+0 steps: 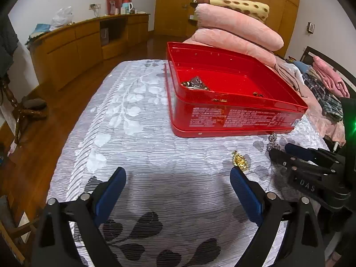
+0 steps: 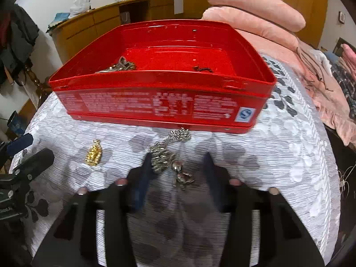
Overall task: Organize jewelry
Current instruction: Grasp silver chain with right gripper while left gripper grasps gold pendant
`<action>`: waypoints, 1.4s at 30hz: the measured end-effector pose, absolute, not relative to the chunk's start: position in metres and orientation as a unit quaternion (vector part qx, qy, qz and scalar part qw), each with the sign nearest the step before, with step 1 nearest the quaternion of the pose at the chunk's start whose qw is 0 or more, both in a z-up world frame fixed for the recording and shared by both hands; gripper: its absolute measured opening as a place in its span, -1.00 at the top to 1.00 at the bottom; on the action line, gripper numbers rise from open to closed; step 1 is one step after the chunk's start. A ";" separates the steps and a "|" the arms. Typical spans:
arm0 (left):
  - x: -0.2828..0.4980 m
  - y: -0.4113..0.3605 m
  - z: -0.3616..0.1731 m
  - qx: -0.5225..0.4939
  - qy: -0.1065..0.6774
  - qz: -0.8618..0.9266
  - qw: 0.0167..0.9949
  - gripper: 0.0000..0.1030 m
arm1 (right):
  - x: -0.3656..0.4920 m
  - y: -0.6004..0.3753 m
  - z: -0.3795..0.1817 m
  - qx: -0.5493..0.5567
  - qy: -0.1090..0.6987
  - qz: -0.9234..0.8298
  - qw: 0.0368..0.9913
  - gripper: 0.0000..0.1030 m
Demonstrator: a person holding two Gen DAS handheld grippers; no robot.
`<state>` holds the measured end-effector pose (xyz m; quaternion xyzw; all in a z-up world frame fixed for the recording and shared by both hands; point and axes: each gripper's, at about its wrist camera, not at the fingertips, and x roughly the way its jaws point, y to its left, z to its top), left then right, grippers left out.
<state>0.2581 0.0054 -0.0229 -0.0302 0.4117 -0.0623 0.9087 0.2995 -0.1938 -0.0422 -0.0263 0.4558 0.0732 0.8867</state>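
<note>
red tin (image 2: 155, 104) blocks ahead, open cloth (image 1: 138, 155) to its left

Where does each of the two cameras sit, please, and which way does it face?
Left wrist: on the left claw, above the cloth, facing the red tin obliquely; its open blue fingers show, with the right claw at right.
Right wrist: on the right claw, low, facing the tin's long side; its open fingers flank the silver chain, left claw at left.
Shared: tin, gold pendant, chain, cloth, pink pillows.
</note>
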 end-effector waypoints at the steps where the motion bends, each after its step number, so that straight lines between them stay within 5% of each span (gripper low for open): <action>1: 0.258 0.004 -0.023 -0.030 0.412 -0.064 0.909 -0.80 | 0.299 -0.197 -0.042 -0.021 0.455 0.076 0.887 0.44; 7: 0.260 -0.008 -0.023 -0.028 0.413 -0.081 0.907 -0.78 | 0.294 -0.215 -0.040 0.003 0.455 0.080 0.887 0.67; 9: 0.262 -0.016 -0.024 -0.025 0.413 -0.088 0.906 -0.75 | 0.291 -0.221 -0.038 0.007 0.454 0.075 0.888 0.67; 13: 0.269 -0.030 -0.029 -0.021 0.423 -0.103 0.900 -0.38 | 0.287 -0.230 -0.037 0.011 0.454 0.070 0.888 0.67; 20: 0.277 -0.042 -0.033 -0.023 0.432 -0.110 0.895 -0.35 | 0.287 -0.235 -0.038 0.012 0.453 0.074 0.888 0.66; 25: 0.280 -0.051 -0.035 -0.005 0.435 -0.102 0.895 -0.06 | 0.287 -0.235 -0.039 0.017 0.452 0.079 0.889 0.66; 33: 0.281 -0.072 -0.037 0.027 0.438 -0.088 0.894 -0.05 | 0.287 -0.235 -0.039 0.021 0.450 0.084 0.889 0.66; 39: 0.280 -0.076 -0.035 0.031 0.434 -0.079 0.897 0.60 | 0.286 -0.237 -0.040 0.030 0.449 0.090 0.888 0.65; 42: 0.278 -0.073 -0.035 0.019 0.432 -0.083 0.898 0.60 | 0.286 -0.238 -0.040 0.032 0.449 0.091 0.888 0.65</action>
